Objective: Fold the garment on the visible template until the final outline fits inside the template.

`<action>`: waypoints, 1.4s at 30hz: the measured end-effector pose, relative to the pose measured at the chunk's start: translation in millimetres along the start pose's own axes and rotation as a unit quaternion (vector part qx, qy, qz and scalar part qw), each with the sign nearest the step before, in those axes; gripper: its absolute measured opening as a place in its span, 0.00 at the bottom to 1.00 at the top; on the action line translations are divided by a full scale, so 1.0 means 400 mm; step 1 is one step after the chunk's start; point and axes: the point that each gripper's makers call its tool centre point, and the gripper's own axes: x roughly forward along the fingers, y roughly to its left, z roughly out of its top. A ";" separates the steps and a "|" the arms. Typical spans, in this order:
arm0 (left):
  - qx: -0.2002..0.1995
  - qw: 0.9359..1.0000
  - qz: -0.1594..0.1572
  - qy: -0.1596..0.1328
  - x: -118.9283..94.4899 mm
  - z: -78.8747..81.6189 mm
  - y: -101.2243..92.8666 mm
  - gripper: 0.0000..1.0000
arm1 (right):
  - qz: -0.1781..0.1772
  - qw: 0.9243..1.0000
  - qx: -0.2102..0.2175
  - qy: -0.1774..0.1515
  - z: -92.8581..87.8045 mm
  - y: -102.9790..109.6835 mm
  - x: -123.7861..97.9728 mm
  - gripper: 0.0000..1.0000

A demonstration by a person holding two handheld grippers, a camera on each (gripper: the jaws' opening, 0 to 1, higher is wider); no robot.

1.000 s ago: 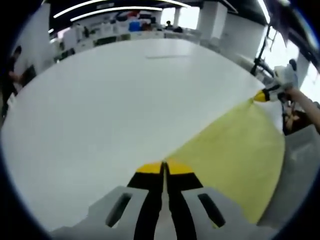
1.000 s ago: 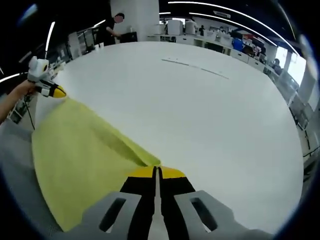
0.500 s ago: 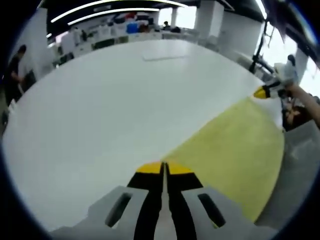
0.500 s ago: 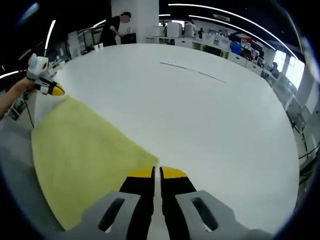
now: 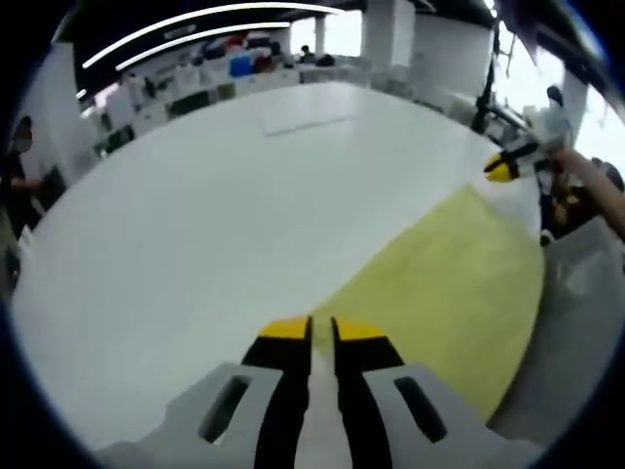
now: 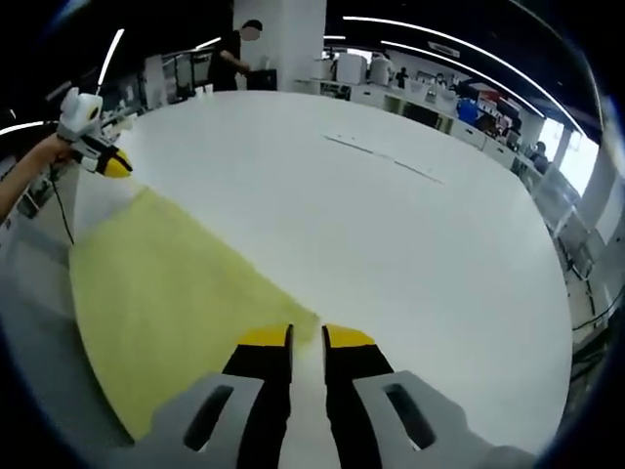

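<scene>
Yellow garment flat on white table, both tongs slightly parted, empty.

Plain yellow garment on a white table — black jaws, yellow-tipped, on both grippers.

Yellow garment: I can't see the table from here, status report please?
Left gripper open, right gripper open, each at a corner. Yellow garment spread flat on the white table, jaws apart at its corners. Nothing in the way.
</scene>
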 end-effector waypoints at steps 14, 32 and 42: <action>0.019 1.000 -0.018 -0.012 -0.056 0.016 -0.061 0.24 | 0.002 1.000 0.001 -0.017 0.003 0.033 -0.051 0.01; 0.030 0.998 -0.059 0.007 -0.115 0.002 -0.136 0.34 | 0.034 0.998 -0.047 -0.013 0.023 0.106 -0.110 0.20; 0.041 0.997 -0.066 0.012 -0.142 -0.008 -0.158 0.41 | 0.062 0.995 -0.074 -0.014 0.040 0.157 -0.130 0.30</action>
